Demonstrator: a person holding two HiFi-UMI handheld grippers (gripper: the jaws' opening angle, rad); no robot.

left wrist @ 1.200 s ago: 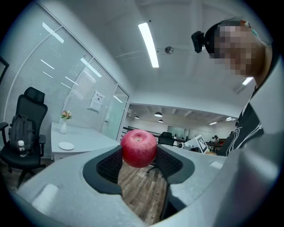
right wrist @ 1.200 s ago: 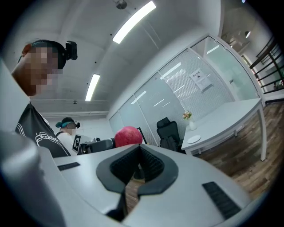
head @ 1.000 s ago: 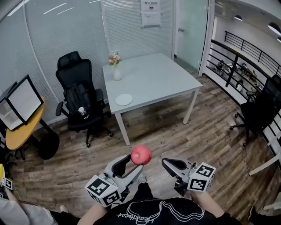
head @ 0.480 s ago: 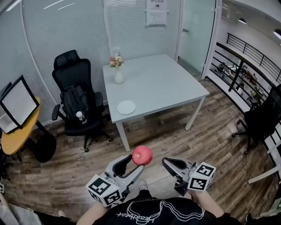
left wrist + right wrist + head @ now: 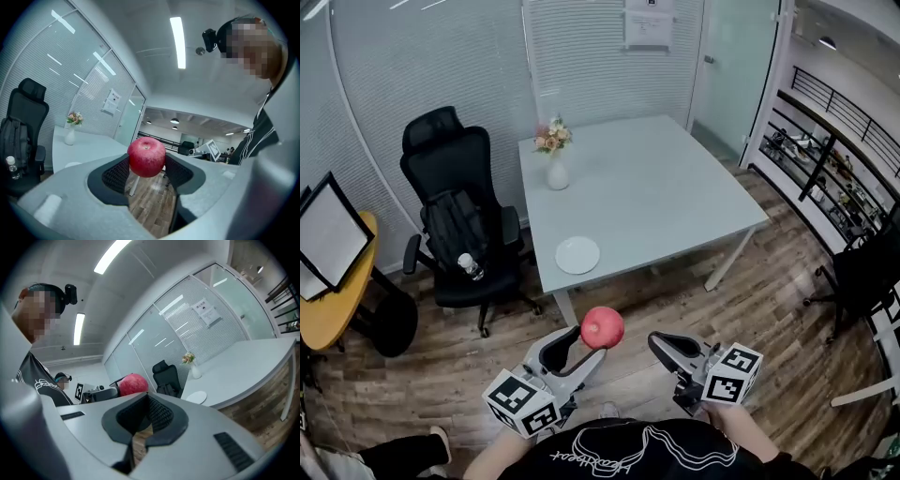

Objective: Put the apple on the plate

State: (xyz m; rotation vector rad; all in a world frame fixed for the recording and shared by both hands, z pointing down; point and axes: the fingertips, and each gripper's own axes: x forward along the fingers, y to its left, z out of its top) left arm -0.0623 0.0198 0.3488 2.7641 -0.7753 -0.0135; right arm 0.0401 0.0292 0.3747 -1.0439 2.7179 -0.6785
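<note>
A red apple (image 5: pixel 602 327) sits between the jaws of my left gripper (image 5: pixel 590 339), which is shut on it and held level above the wooden floor. In the left gripper view the apple (image 5: pixel 146 157) fills the gap between the black pads. A small white plate (image 5: pixel 577 255) lies near the front left corner of the pale table (image 5: pixel 666 197), ahead of both grippers. My right gripper (image 5: pixel 662 343) is beside the left one, shut and holding nothing. From the right gripper view the apple (image 5: pixel 133 384) shows at the left and the plate (image 5: pixel 196 397) on the table at the right.
A white vase of flowers (image 5: pixel 557 172) stands at the table's far left. A black office chair (image 5: pixel 455 211) with a bag and a bottle is left of the table. A yellow round table (image 5: pixel 333 305) is at the far left, a railing (image 5: pixel 834 141) at the right.
The table and the plate have come nearer and lower in the head view as both grippers moved toward them. The apple stays in the left gripper.
</note>
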